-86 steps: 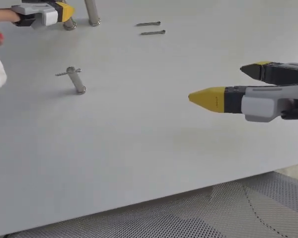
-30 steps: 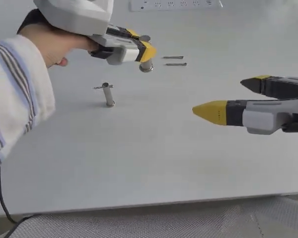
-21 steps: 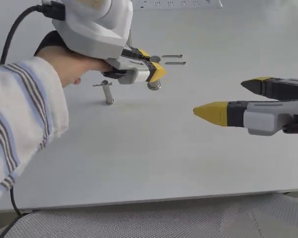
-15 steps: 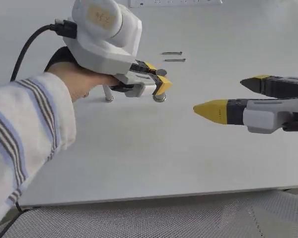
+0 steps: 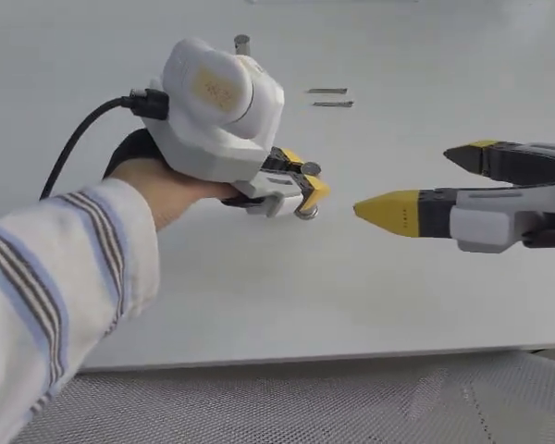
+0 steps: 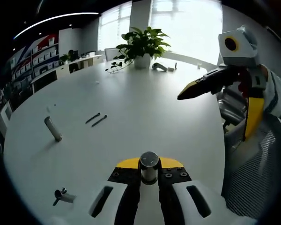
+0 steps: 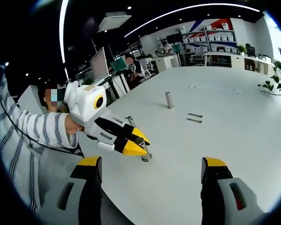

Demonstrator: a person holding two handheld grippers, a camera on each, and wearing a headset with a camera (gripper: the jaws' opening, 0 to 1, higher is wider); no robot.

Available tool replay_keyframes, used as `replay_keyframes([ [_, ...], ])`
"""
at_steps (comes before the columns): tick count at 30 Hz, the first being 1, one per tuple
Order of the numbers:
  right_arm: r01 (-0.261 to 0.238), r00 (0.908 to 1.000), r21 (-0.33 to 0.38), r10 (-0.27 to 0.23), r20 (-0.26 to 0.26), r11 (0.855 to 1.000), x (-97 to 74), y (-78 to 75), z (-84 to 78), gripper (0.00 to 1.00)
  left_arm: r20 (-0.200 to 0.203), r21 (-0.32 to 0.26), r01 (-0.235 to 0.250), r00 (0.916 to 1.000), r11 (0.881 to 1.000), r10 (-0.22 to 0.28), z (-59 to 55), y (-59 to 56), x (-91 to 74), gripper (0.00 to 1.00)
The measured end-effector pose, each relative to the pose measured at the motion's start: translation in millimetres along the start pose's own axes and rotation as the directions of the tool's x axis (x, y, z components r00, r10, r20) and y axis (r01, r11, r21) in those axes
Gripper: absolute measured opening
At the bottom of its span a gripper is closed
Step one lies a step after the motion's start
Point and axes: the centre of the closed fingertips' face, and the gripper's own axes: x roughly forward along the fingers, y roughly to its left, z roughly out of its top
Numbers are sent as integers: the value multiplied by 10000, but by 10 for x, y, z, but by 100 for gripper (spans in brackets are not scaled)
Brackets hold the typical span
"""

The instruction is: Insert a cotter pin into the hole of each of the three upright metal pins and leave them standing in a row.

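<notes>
As the carried pin now sits: metal pin (image 6: 149, 161) upright, clamped across its shaft by the left gripper (image 7: 137, 142), jaws closed onto it; flanged foot at the table (image 5: 259, 305) surface or just over it, contact not resolved
Changed since the earlier frames: this pin has come from the far group to the near middle of the table, close in front of the right gripper (image 5: 402, 182)
Other hand: right gripper jaws spread wide, nothing in them, tips aimed at the held pin, apart from it
Meaning for task: judged as presenting the second pin for its cotter; hole not visible, so its facing cannot be told
Done so far: finished pin (image 6: 63, 196), cotter already through it, off to the left gripper's side
Far back: third pin (image 5: 241, 43), plain, upright, well apart
Stock: loose cotter pins (image 5: 328, 91), two, flat, side by side, beyond the held pin; the right gripper must reach past for one
Room: bare table all round the held pin, right side open for that reach
Edges: near table edge lies between the pin and the mesh seat (image 5: 305, 407), not crowding; potted plant (image 6: 140, 44) at the far rim, out of the way
</notes>
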Motion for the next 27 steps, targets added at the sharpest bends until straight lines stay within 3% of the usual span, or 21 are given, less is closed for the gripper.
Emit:
replay_keyframes([
  [22,22,9999,251,-27,165,9997,-38,-18,12,85,352,469,-276,9990,9985,259,-29,-64,28,10],
  [27,57,9999,274,-62,157,9996,-47,-27,10,85,842,-73,-388,9957,9992,392,-27,-59,13,10],
])
